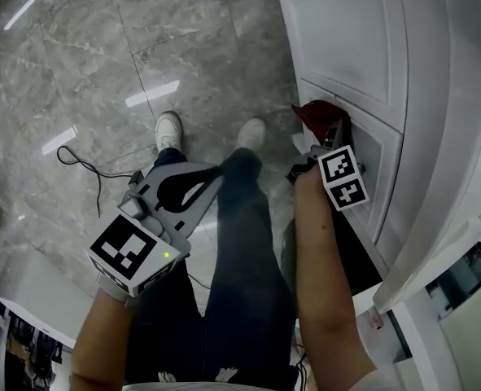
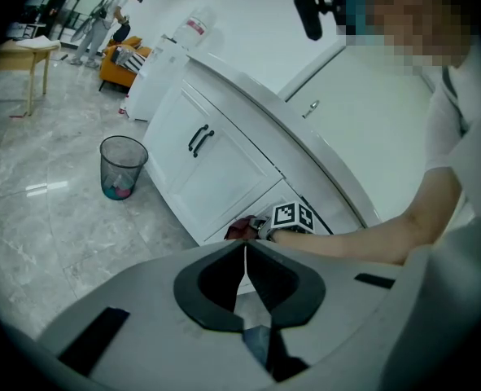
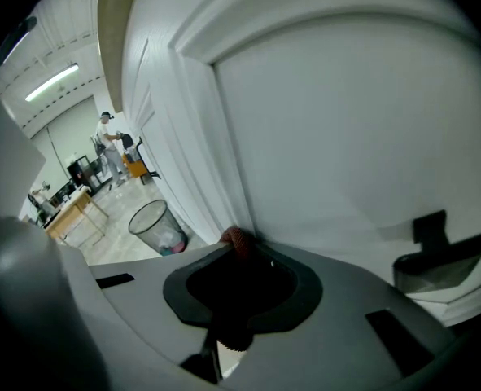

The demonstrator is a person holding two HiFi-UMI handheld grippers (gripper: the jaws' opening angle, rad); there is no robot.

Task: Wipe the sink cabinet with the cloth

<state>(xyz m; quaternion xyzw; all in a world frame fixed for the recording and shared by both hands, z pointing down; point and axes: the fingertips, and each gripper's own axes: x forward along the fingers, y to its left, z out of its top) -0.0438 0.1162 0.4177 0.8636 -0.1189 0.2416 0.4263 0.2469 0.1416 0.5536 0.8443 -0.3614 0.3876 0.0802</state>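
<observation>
- Cloth (image 1: 316, 114): in the head view, this dark red wad is pinched in your right gripper (image 1: 325, 130). It is pressed against the lower door of the sink cabinet (image 1: 380, 169), low down near the floor. I judge that you hold it bunched so that a thick pad meets the panel, not bare plastic.
- In the same view, your left gripper (image 1: 210, 175) hangs over your leg, well apart from the cabinet. It looks parked out of the way, since this wipe needs only 1 tool.
- In the left gripper view, the 2 jaws meet in a thin seam with nothing between them. Beyond them the cloth (image 2: 240, 229) shows as a red scrap just ahead of the right gripper's marker cube (image 2: 293, 216), at the foot of the cabinet door.
- A mesh waste bin (image 2: 122, 165) stands on the floor near the cabinet's far corner. It holds some pink and bluish litter at the bottom, but you cannot tell what it is from here.
- In the right gripper view, the jaws are clamped on the cloth (image 3: 238, 239). A fold bulges past the tips and touches the white door beside its raised frame, so I judge the wipe to be under way.
- The bin (image 3: 160, 228) shows here too, with the same coloured litter inside.
</observation>
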